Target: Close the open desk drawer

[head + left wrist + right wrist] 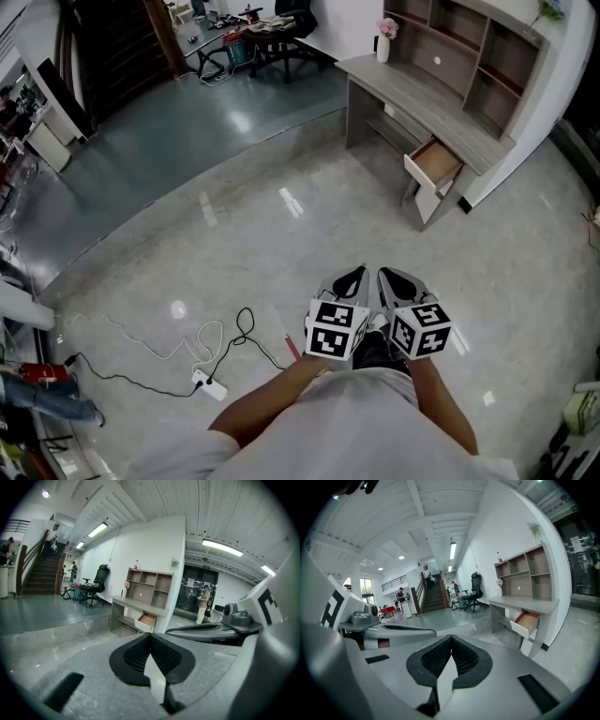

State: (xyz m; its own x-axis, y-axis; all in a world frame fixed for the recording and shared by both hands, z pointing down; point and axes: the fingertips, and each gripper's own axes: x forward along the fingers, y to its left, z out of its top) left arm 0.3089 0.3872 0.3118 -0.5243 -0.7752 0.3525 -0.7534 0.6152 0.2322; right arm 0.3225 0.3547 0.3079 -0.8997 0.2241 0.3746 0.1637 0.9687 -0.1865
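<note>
- Nearest, held side by side low in the head view: left gripper [150, 634] and right gripper [451, 637], each with jaws pressed together tip to tip, nothing between them.
- Just left, on the glossy floor [281, 239]: white power strip [212, 384] with cables trailing.
- Well ahead and to the right: grey desk [405, 96] against the white wall, with the open desk drawer [434, 165] pulled out at its near end, wooden inside showing, well apart from both grippers.
- On the desk: shelf unit [469, 47], and a white vase of pink flowers [383, 42] at the far end.
- Farthest: black office chair [100, 576] and staircase [40, 576].
</note>
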